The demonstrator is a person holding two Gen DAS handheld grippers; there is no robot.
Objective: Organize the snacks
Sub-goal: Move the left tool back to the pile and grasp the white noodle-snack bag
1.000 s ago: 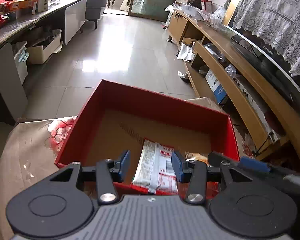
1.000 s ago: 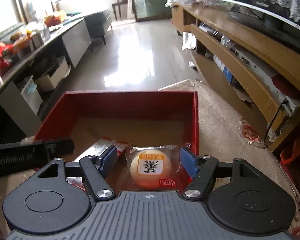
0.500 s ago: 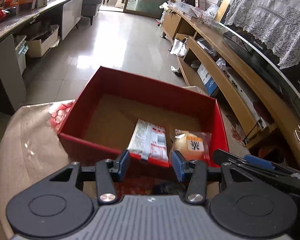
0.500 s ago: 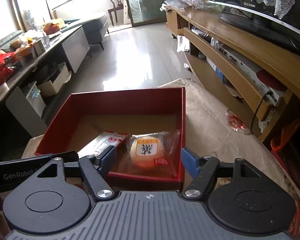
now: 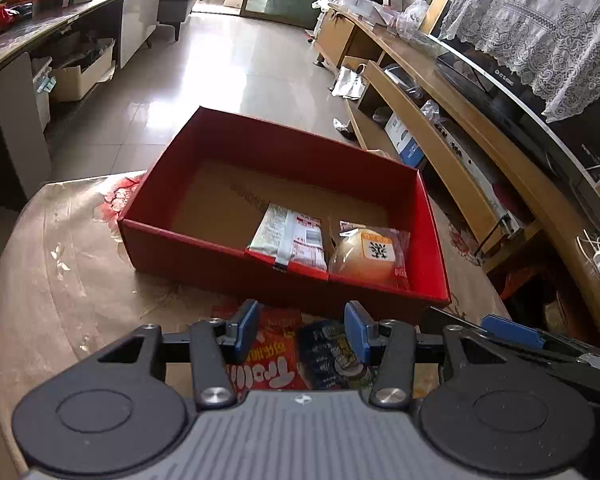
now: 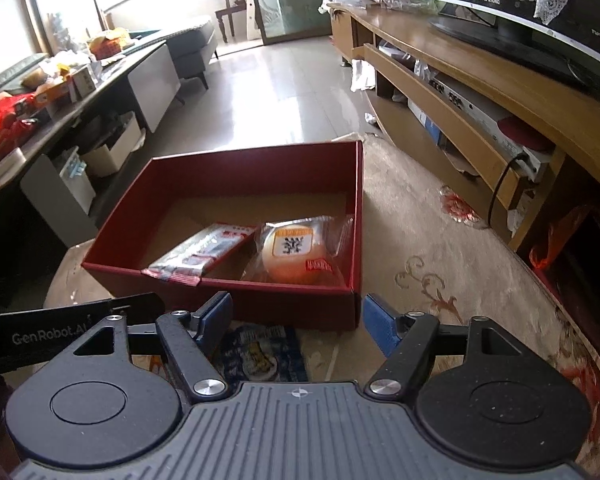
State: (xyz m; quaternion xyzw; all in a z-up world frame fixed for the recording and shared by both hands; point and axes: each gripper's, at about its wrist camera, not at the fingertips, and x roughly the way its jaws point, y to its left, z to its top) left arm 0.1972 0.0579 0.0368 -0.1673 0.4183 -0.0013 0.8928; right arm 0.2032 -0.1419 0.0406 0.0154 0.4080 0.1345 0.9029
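A red box (image 5: 196, 252) stands on the table and holds a white-and-red snack packet (image 5: 290, 236) and a round wrapped bun (image 5: 364, 256) side by side at its near end. My left gripper (image 5: 300, 320) is open, just short of the box's front wall. It hangs over a red Trolli bag (image 5: 268, 360) and a dark blue packet (image 5: 332, 356) lying on the table. My right gripper (image 6: 296, 312) is open and empty in front of the red box (image 6: 120, 220), above the dark blue packet (image 6: 260, 356). The bun (image 6: 300, 252) and the snack packet (image 6: 204, 252) lie beyond it.
The table carries a beige floral cloth (image 6: 440, 264). A long wooden TV cabinet (image 6: 480, 92) with a screen runs along the right. A dark counter (image 5: 60, 20) with boxes and bags stands at the left, and tiled floor (image 5: 240, 68) lies beyond the table.
Both grippers have drawn back from over the box to in front of its near wall. The bun that lay between the right jaws stays in the box. The Trolli bag and dark packet have come into view.
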